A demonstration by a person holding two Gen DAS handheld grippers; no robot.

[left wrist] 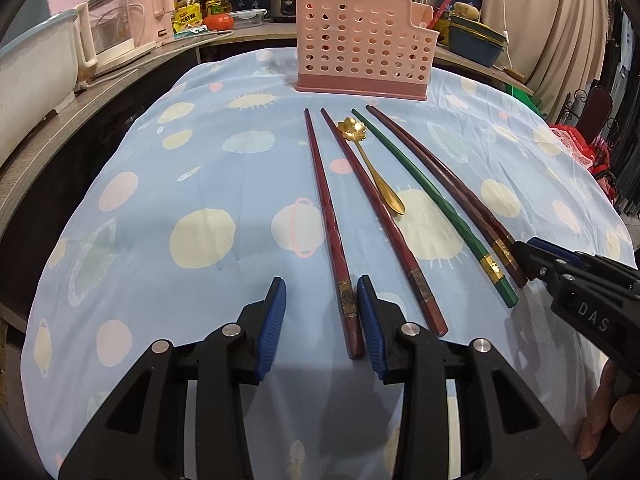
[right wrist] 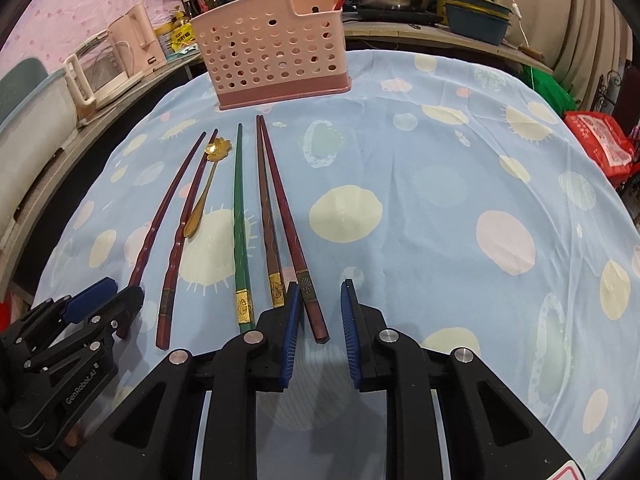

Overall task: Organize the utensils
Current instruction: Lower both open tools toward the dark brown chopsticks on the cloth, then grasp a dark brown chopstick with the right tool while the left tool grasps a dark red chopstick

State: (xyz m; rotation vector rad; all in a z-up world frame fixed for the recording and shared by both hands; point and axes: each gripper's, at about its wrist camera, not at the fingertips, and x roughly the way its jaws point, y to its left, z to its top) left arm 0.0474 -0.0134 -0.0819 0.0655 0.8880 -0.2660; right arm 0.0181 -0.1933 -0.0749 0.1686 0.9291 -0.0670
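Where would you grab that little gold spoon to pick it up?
Probably mid-handle on the gold spoon, coming straight down with a finger either side. The handle is thin and flat on the cloth, and a red chopstick lies close alongside, so room is tight.

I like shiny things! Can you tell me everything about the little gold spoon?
The gold spoon looks like shiny metal, with a flower-shaped end and a slim handle widening into a smooth oval tip. It lies flat on the blue tablecloth, flower end toward the pink basket, between a dark red chopstick and the green chopstick, seemingly touching the red one.
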